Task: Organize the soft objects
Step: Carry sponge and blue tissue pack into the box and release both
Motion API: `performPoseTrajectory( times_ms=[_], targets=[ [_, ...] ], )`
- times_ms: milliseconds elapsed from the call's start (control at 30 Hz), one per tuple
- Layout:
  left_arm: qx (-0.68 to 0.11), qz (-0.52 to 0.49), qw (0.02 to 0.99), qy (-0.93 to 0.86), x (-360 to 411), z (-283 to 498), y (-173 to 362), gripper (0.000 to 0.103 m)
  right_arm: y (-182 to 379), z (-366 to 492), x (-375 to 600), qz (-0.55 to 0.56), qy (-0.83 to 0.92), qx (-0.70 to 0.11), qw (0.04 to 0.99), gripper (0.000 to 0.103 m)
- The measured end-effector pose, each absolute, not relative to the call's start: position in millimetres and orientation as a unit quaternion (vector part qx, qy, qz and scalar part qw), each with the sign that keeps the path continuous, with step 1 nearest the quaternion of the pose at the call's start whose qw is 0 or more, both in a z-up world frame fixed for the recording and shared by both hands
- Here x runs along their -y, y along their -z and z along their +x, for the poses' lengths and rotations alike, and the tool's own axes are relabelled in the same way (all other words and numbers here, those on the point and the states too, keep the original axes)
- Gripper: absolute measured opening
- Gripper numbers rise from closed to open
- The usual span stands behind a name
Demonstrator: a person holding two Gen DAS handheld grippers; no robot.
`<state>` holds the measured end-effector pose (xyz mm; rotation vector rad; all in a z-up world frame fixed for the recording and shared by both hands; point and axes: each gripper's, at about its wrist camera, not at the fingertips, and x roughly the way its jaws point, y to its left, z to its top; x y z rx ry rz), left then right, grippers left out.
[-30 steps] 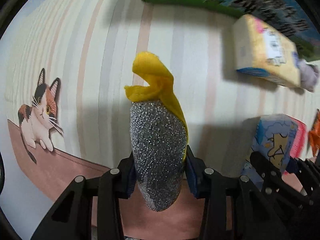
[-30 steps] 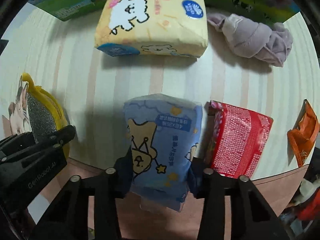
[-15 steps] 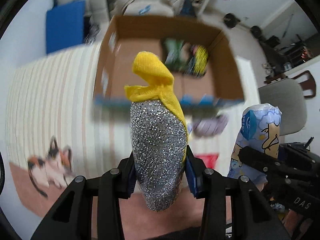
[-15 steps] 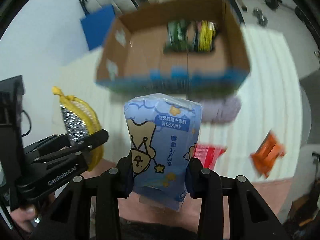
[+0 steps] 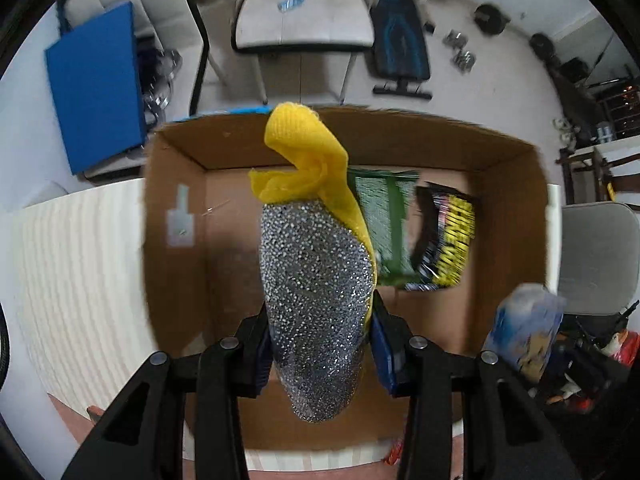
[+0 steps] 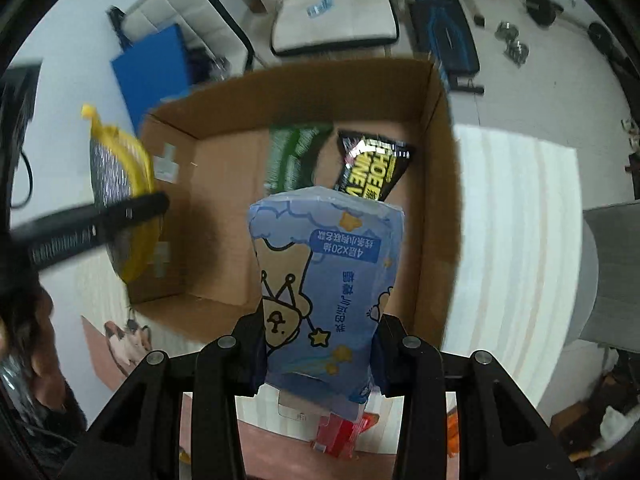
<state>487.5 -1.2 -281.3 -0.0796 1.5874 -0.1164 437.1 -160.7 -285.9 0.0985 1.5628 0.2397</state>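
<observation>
My left gripper (image 5: 320, 352) is shut on a silver-and-yellow scrubbing sponge (image 5: 316, 280) and holds it above the open cardboard box (image 5: 176, 248). My right gripper (image 6: 318, 354) is shut on a blue tissue pack (image 6: 320, 280) with a cartoon bear, also held over the box (image 6: 436, 200). The sponge shows at the left of the right wrist view (image 6: 116, 184); the tissue pack shows blurred at the right of the left wrist view (image 5: 524, 332). Inside the box lie a green packet (image 5: 384, 224) and a black-and-yellow packet (image 5: 448, 240).
The box stands on a striped table mat (image 5: 76, 280) with a cat picture (image 6: 128, 340). A red packet (image 6: 340, 436) lies on the table below the right gripper. Behind the box are a chair (image 5: 300, 12), a blue board (image 5: 96, 84) and a grey chair (image 5: 600, 256).
Both grippers have risen from the table and swung forward over the cardboard box, each still holding its object. The box now fills both views.
</observation>
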Motion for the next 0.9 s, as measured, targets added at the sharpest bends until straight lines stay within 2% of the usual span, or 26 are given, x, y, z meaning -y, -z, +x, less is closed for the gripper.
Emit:
performPoseTrajectory(
  times_ms=[267,533,600,700,767,833,900],
  targets=[
    [-0.745,0.003,0.665,0.045,3,532,346,0.039,345,445,152,0.02,-0.098,-0.74,0.665,0.043],
    [-0.76,0.011,0.649,0.038,6,552,365,0.042,375,447,144,-0.011,-0.088,-0.762,0.641,0.047],
    [-0.763,0.004,0.646,0.034,3,554,364,0.047,380,447,141,-0.021,-0.084,-0.762,0.642,0.053],
    [-0.753,-0.013,0.657,0.029,-3,555,357,0.065,375,448,142,-0.006,-0.083,-0.761,0.644,0.059],
    [-0.743,-0.022,0.669,0.025,-9,553,346,0.086,364,449,141,-0.006,-0.084,-0.755,0.651,0.065],
    [-0.737,-0.021,0.675,0.02,-13,550,339,0.092,353,449,139,-0.006,-0.084,-0.748,0.658,0.076],
    [-0.731,-0.024,0.681,0.024,-15,544,329,0.092,342,450,136,-0.012,-0.081,-0.741,0.666,0.081]
  ],
)
